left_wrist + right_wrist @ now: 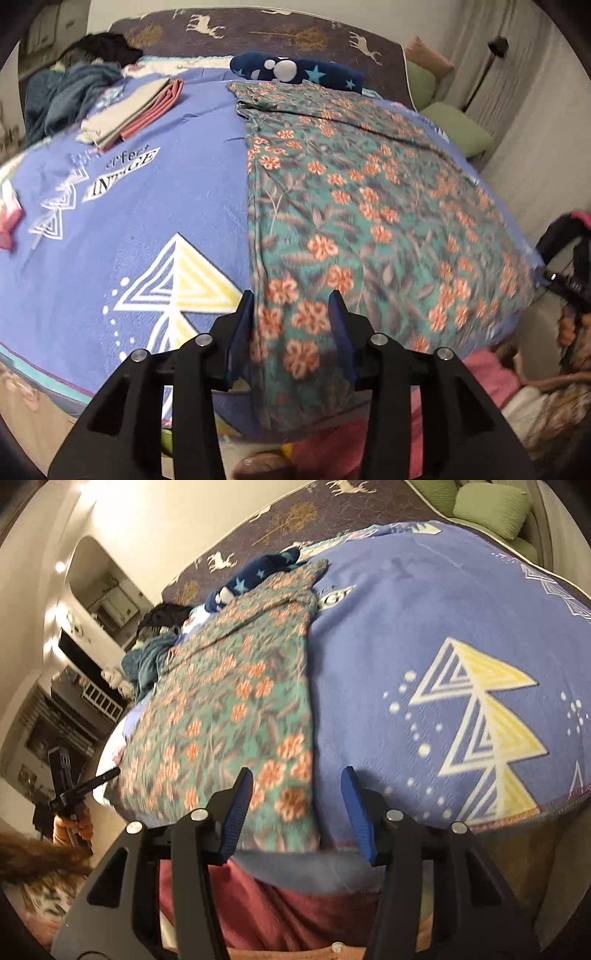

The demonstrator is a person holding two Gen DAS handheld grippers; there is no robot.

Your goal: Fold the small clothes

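Item: floral garment [354, 206], teal ground with orange blossoms, laid lengthwise on the blue blanket [155, 206] of the bed, already doubled along a long straight edge, its near hem reaching the bed's front edge. Material is judged thin, light and limp; soft creases are seen near the far end, so sliding and sagging are to be expected when it is lifted, with no stiffness to hold a fold unaided. Suggested hold: the two near corners of the hem, pinched through all layers, the cloth being drawn taut between them. Left tongs [291, 295]: spread wide, nothing held, poised above the near hem at the folded edge. Right tongs [295, 771]: likewise spread wide and empty, poised above the hem's opposite corner. Also present: folded stack [129, 110] and a heap of unfolded clothes [70, 92], well apart at the far side.
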